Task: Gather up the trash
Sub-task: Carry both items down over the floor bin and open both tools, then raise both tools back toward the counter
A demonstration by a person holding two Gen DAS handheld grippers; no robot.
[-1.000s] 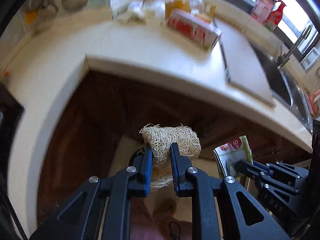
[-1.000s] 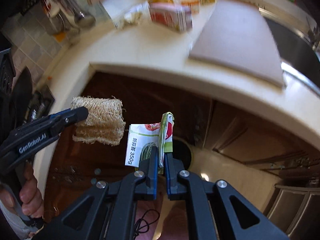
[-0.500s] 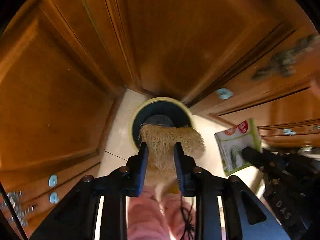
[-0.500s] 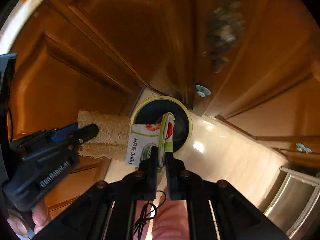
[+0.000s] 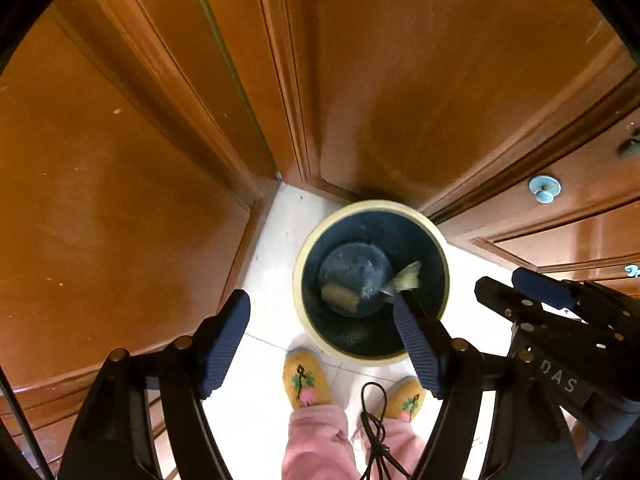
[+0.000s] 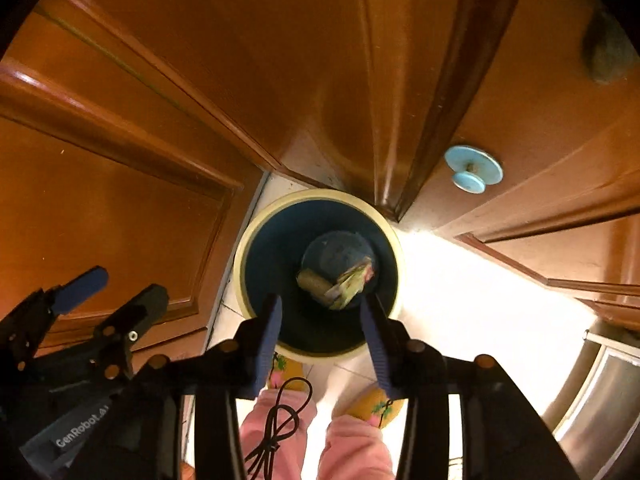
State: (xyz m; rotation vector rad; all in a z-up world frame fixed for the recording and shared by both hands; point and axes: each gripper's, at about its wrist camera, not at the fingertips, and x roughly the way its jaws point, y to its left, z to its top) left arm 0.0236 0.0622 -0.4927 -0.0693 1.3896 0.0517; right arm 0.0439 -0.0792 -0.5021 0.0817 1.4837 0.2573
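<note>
Two grippers, left gripper [image 5: 322, 340] and right gripper [image 6: 322, 340], both spread wide, empty. One bin [image 5: 298, 276] on floor, two trash bits inside: sponge [image 5: 340, 295], wrapper [image 5: 404, 280]. "GenRobot", "DAS" readable.

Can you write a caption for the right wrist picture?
Open right gripper above the bin, loofah and packet lying inside.

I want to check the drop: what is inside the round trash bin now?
At the bottom of the trash bin lie the loofah sponge and the green wrapper. The near inner wall is hidden.
</note>
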